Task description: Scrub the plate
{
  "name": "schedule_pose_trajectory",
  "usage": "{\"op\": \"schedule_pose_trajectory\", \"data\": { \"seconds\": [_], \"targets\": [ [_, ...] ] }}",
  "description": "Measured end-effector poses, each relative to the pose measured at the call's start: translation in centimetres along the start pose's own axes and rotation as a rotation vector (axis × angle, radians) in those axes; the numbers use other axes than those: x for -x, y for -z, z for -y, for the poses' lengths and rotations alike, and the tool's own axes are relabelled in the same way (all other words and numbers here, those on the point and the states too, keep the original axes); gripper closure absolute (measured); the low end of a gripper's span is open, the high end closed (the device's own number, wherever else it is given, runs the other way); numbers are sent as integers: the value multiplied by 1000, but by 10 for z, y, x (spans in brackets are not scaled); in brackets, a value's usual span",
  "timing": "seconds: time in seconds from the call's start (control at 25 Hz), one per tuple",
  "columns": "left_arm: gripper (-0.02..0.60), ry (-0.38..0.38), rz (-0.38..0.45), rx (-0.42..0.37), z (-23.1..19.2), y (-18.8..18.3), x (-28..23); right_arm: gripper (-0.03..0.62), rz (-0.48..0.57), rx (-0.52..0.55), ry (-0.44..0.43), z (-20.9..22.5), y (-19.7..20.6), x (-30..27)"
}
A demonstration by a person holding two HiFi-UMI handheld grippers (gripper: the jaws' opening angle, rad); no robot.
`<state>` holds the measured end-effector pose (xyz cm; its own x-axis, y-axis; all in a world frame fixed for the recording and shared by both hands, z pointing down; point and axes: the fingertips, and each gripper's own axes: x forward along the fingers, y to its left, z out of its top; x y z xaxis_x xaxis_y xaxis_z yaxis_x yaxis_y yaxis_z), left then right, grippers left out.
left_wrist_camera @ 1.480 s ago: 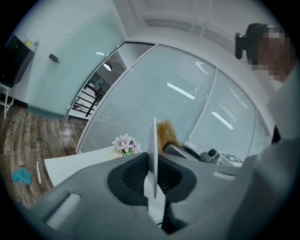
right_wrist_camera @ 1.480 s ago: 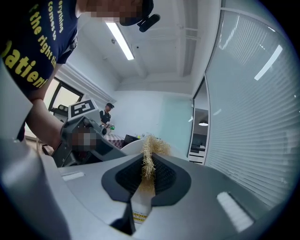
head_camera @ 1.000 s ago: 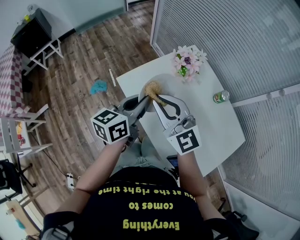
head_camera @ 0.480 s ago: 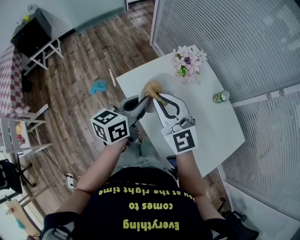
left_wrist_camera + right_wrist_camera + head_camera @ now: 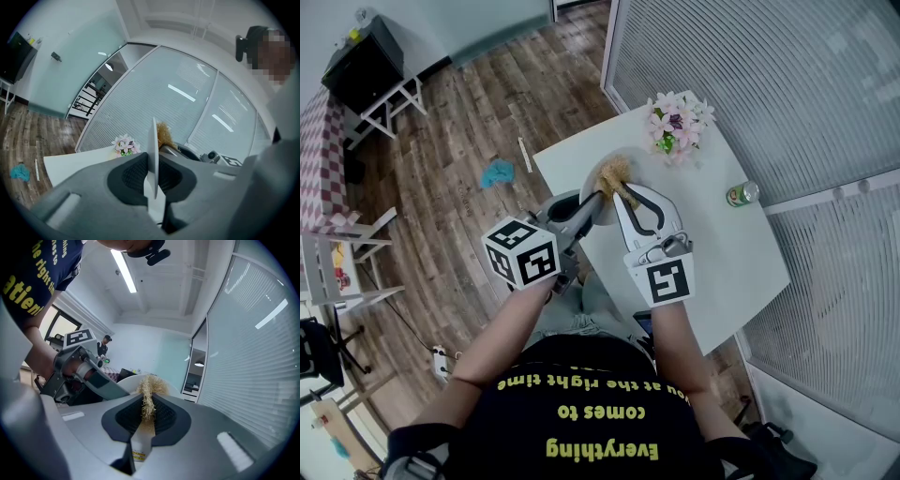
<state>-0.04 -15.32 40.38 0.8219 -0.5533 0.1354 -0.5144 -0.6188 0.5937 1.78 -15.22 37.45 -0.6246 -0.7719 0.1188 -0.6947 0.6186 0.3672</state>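
**Desk:** Item one, left side?

**Operator:** Left gripper (image 5: 151, 177). I have its jaws clamped on the rim of the plate (image 5: 153, 138). The plate stands on edge, lifted clear of the worktop (image 5: 722, 253), over its left corner.

**Desk:** Next along?

**Operator:** Brush (image 5: 150, 391), with straw-coloured bristles and a pale handle. Right gripper (image 5: 146, 418), jaws closed on the brush just below the tuft. In the head view the tuft lies against the plate's face, near the top rim.

**Desk:** Farther right?

**Operator:** Flowers (image 5: 677, 122), pink and white, at the far corner of the worktop. Can (image 5: 741, 193), at its right edge. Both are well apart from my grippers.

**Desk:** Status of the scrub?

**Operator:** Under way, I judge. Bristles and plate are in contact. The face looks plain white and I can make out no soiling, so I cannot rate how much is clean. Left to do, as I read it: work the tuft over the remaining face, then set the plate down.
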Motion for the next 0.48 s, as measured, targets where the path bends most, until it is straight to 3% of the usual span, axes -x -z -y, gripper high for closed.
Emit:
{"op": "schedule_pose_trajectory", "data": {
  "seconds": [0.48],
  "targets": [
    [558, 12, 5, -8, 4, -2, 0, 562, 9, -35, 92, 22, 8, 5]
  ]
}}
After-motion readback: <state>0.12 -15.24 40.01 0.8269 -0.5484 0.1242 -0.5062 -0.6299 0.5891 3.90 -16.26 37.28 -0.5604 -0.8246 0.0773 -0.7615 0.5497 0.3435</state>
